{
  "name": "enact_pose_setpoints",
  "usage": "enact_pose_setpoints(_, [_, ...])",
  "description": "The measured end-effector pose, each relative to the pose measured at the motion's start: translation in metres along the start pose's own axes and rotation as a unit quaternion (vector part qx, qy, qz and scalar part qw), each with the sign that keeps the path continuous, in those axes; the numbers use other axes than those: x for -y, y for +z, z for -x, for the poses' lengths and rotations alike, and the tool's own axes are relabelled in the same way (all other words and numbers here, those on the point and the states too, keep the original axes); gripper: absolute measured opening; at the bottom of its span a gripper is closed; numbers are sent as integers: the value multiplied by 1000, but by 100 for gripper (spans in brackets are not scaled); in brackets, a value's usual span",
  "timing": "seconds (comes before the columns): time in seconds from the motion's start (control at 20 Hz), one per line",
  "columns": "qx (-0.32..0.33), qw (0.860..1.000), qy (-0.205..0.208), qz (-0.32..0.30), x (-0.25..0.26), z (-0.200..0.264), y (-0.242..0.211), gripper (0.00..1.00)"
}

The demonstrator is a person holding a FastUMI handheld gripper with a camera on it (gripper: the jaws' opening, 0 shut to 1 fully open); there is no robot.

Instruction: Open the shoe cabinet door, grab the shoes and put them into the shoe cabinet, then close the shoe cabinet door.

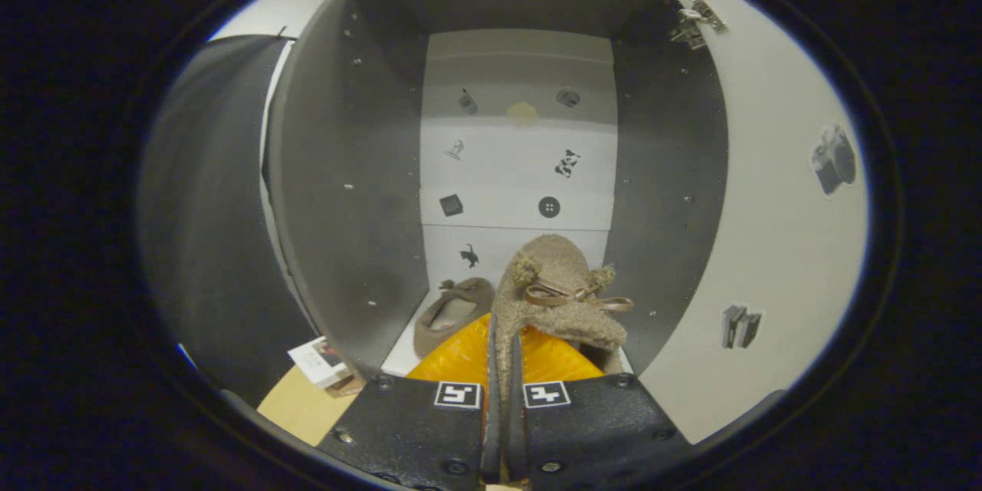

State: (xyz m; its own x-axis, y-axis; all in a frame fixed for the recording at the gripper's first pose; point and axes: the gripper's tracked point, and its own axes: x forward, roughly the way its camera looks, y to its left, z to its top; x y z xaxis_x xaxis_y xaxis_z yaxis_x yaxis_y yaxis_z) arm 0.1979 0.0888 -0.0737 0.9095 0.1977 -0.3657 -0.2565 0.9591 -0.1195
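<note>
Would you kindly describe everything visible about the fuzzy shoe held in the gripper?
The fuzzy shoe is a tan slipper-like shoe of fleecy fabric, with two small pompoms and a shiny ribbon bow on top. It hangs pinched by its heel edge in the gripper, whose fingers are shut on it. It points into the open cabinet, beside its mate lying on the cabinet's floor.

My claw (500,368) is hiding the back half of the fuzzy slipper (558,295) I am pinching; where my fingers are actually pressing on its rim is lost between them. That slipper is covering the toe end of the second slipper (453,313) lying on the cabinet floor (405,357) behind it. The small box (322,362) by the cabinet's left wall is getting cut off by my left finger, and its print is too blurred to make out.
</note>
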Motion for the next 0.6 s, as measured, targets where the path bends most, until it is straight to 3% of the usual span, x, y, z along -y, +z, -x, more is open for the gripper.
enact_pose_setpoints(0.6, [-73,992,-64,86,24,-159,-42,8])
